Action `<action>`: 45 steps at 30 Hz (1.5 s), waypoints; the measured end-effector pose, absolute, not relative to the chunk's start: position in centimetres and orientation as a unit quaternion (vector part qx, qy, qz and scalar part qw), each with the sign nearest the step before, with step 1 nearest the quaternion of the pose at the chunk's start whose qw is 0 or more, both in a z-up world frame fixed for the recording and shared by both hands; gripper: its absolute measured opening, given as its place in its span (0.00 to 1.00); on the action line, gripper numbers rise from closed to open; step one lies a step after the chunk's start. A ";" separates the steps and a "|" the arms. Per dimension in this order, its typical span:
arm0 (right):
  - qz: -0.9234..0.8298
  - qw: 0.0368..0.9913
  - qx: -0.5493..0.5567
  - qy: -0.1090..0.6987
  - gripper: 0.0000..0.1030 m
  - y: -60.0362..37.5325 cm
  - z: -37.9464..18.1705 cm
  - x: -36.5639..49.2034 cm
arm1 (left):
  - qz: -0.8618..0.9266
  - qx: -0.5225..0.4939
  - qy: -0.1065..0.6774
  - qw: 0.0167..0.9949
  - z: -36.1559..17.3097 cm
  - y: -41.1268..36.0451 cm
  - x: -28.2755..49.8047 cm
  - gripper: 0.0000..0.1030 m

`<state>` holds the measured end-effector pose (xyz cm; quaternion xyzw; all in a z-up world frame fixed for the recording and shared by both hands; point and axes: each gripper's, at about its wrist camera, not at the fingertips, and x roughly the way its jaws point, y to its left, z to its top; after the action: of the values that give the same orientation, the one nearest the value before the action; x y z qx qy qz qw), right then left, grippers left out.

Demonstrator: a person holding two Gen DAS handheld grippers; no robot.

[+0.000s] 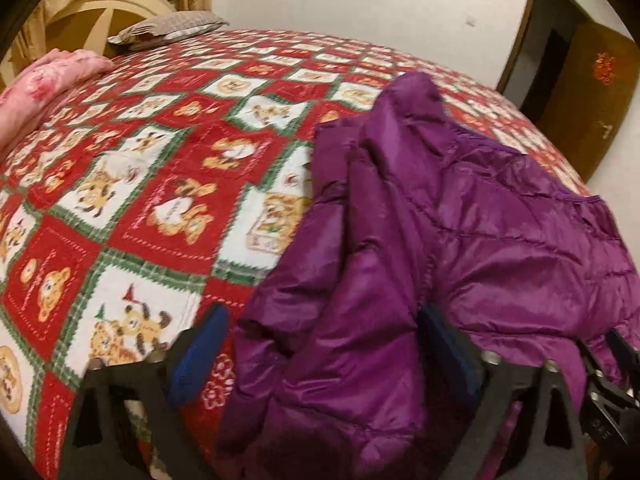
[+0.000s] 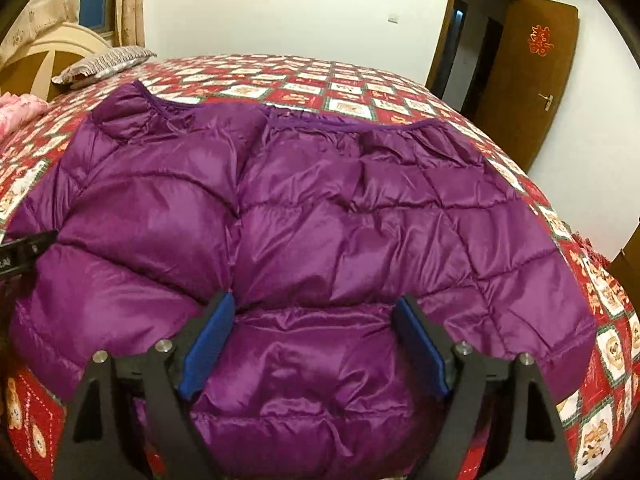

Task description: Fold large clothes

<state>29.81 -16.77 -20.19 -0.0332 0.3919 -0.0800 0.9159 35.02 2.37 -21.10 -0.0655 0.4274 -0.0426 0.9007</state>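
Purple quilted jacket [image 2: 304, 216] lies spread on a bed whose bedspread [image 1: 160, 184] is a red, white and green patchwork of teddy bears. In the right wrist view the jacket fills most of the bed's near half, its trimmed edge towards the far side and a puffy fold bunched up at the front. The right tongs [image 2: 316, 340] stand spread wide over that front fold, blue pads on either side of it, not pressing it. In the left wrist view the jacket sits to the right, with a sleeve or side panel heaped towards the near edge. The left tongs [image 1: 320, 356] are also spread; the heaped fabric lies between the fingers and covers part of the right one, while the left pad [image 1: 196, 356] stands clear of the cloth over the bedspread. A grey pillow [image 1: 168, 28] and a pink folded blanket [image 1: 44, 80] lie at the headboard end. A brown door [image 2: 528, 80] stands ajar beyond the bed.
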 end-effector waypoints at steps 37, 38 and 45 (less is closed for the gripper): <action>0.012 0.943 0.043 0.330 0.85 -15.9 -15.7 23.2 | -0.075 -0.039 0.287 0.954 -8.5 9.9 28.4 0.08; 0.004 0.945 0.050 0.323 0.87 -16.7 -15.4 22.7 | -0.079 -0.035 0.281 0.956 -7.7 9.4 28.2 0.08; -0.100 0.930 0.144 0.322 0.88 -26.3 -16.4 21.5 | -0.138 0.054 0.232 0.961 -2.9 -0.5 26.2 0.08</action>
<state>21.47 -26.32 -16.44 0.1445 0.3225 -0.0997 0.9302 26.25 -0.47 -2.87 0.0545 0.2320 -0.1382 0.9613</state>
